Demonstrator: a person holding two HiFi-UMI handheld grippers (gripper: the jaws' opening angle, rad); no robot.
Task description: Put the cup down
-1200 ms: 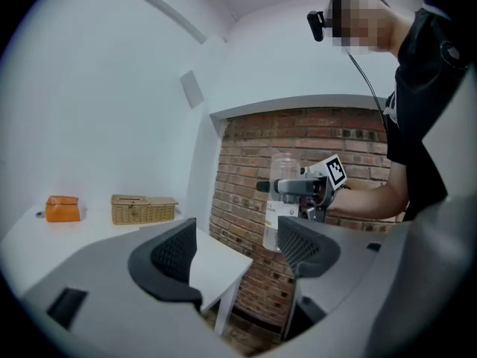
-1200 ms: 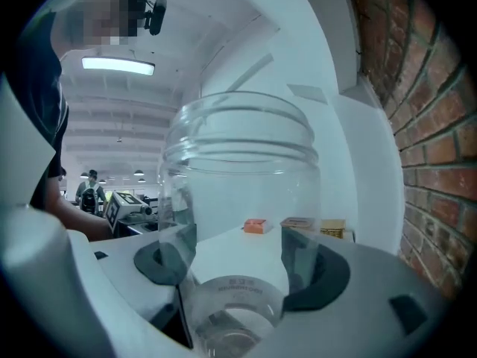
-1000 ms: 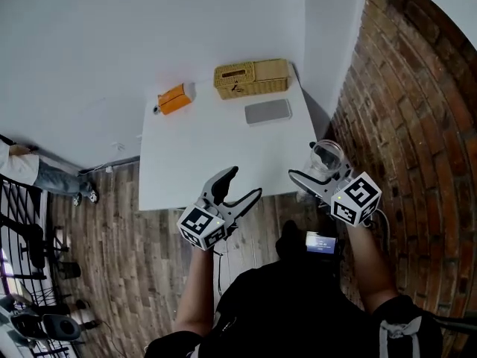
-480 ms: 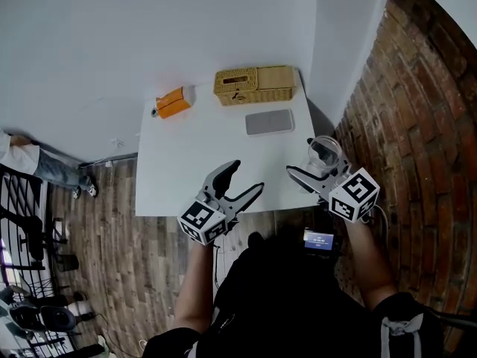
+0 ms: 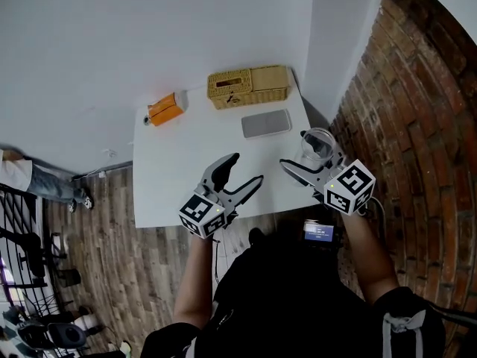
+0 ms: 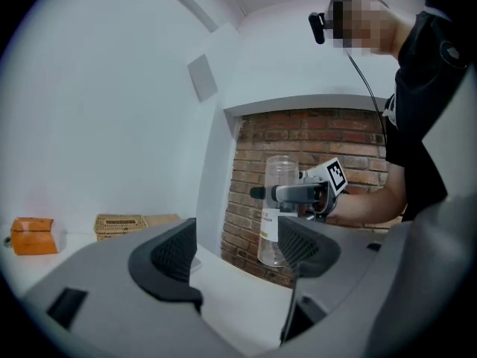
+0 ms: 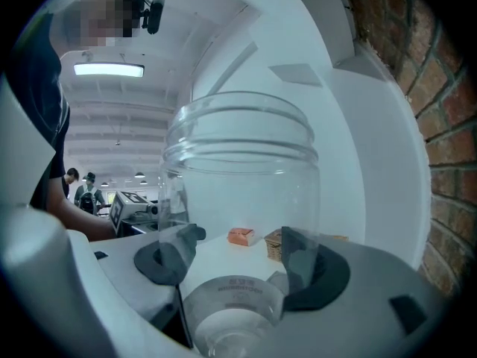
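On the table (image 5: 171,170) we find a basket (image 5: 248,86) at the far edge, a small box (image 5: 164,110) left of it near the far left corner, and a flat case (image 5: 266,123) just before the basket. Our right gripper (image 5: 298,151) holds the cup (image 5: 317,144) over the table's right edge. Our left gripper (image 5: 246,168) is over the near edge, apart from it.

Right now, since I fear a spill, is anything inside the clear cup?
Nothing shows inside the cup: the orange box and basket are visible straight through it. In the left gripper view, a white label hides a strip of its inside.
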